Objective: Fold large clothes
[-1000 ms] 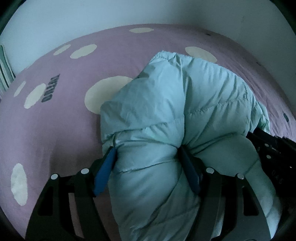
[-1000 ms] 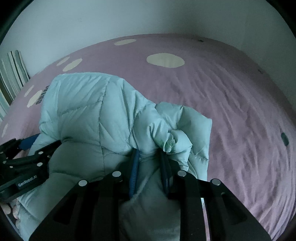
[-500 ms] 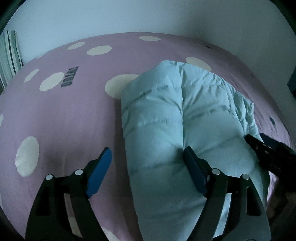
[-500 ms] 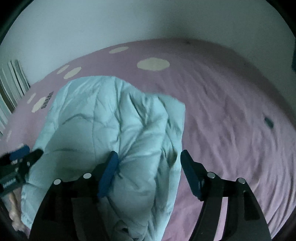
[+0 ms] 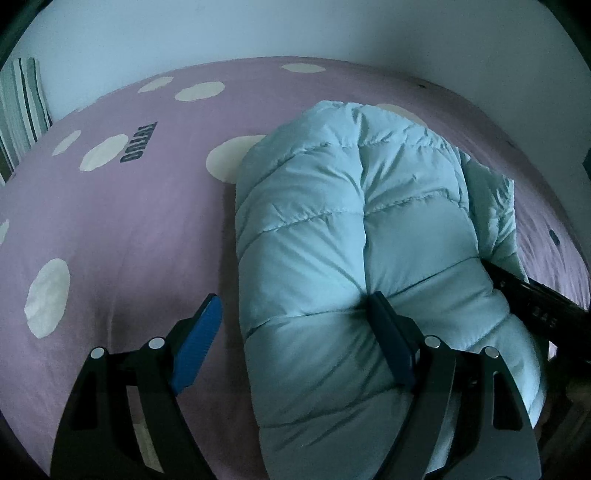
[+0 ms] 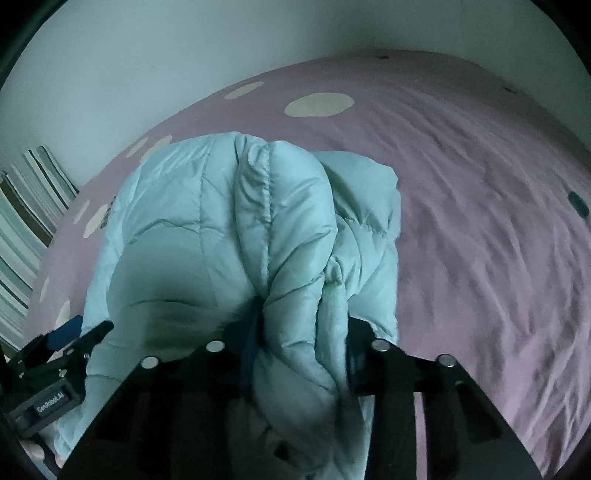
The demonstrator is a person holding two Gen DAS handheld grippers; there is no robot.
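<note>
A pale mint puffer jacket (image 5: 354,236) lies bunched in a folded mound on the purple bed sheet (image 5: 122,229); it also fills the right wrist view (image 6: 207,229). My left gripper (image 5: 295,332) is open, its right finger pressing into the jacket's near edge and its left finger over bare sheet. My right gripper (image 6: 299,339) is closed around a thick fold of the jacket. The left gripper shows at the lower left of the right wrist view (image 6: 55,354), and the right gripper at the right of the left wrist view (image 5: 535,306).
The sheet has cream dots (image 5: 229,157) and dark lettering (image 5: 138,142). A striped pillow (image 5: 22,107) lies at the far left, also seen in the right wrist view (image 6: 29,214). A pale wall (image 5: 295,26) runs behind the bed.
Both grippers let go of the jacket and opened about half a second ago. Since then my right gripper has closed on a fold again; the left stays open.
</note>
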